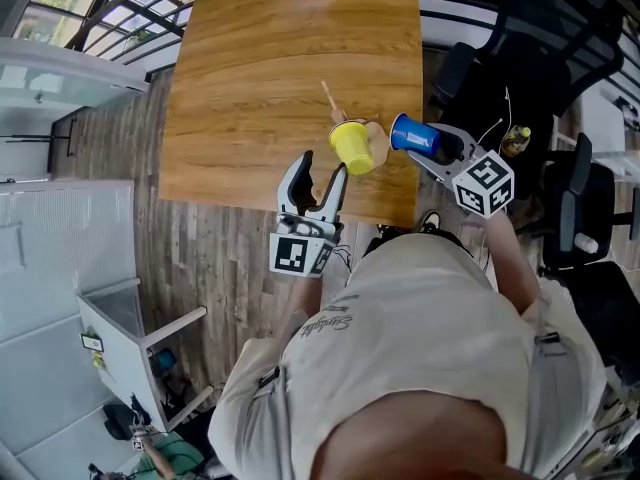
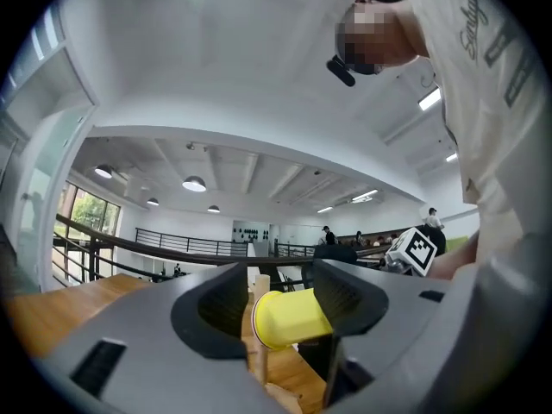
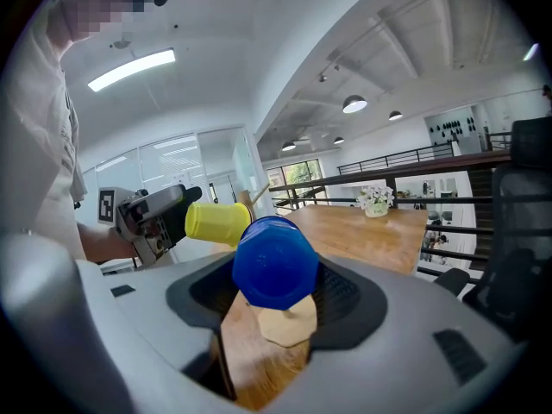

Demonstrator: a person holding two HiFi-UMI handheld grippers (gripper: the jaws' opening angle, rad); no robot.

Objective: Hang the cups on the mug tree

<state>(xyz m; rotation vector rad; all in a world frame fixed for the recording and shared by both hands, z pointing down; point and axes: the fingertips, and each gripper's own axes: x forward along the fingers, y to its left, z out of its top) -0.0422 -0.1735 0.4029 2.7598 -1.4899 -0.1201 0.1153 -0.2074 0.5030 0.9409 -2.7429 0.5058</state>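
Head view: left hand-held gripper (image 1: 320, 173) wide open & empty, tips just beside smooth plastic yellow cup (image 1: 352, 146) hung sideways on pale wooden mug tree (image 1: 329, 98). Right hand-held gripper (image 1: 430, 143) clamped on glossy tapered blue cup (image 1: 412, 135) nxt to tree, at wood-grain counter (image 1: 260, 88) edge.

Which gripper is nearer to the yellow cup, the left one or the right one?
Left. The yellow cup sits between the left gripper's open jaws; the right gripper, holding a blue cup, is apart, beside it.
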